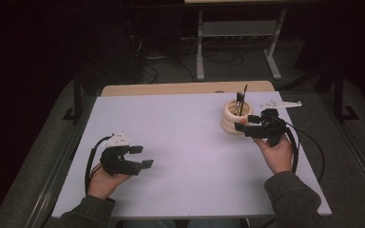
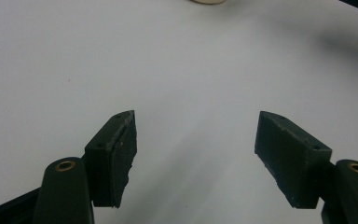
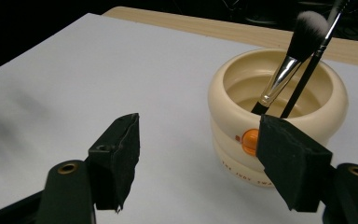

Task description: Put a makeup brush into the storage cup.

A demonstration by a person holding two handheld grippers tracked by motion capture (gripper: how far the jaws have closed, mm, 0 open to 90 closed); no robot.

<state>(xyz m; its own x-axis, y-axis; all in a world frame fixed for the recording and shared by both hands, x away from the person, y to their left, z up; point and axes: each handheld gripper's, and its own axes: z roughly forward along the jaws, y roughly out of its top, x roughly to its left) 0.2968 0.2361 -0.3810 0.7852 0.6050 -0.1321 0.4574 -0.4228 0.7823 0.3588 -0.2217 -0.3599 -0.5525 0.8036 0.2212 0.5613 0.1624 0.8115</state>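
The cream ribbed cup point(image 1: 236, 118) stands upright on the white table point(image 1: 185, 142), in its far right part, near the far edge. Two makeup brushes lean inside it: a fluffy brush point(image 3: 294, 51) with a silver ferrule, bristles up, and a thin black brush point(image 3: 313, 63) crossing just behind it. An orange button point(image 3: 250, 142) sits on the cup's near wall. The right gripper point(image 1: 248, 126) is held just beside the cup on its right and near side; its jaws are spread with nothing between them, one pad overlapping the cup's wall in the right gripper view, contact not determinable. The left gripper point(image 1: 141, 156) is at the near left, well apart from the cup, jaws spread over bare table.
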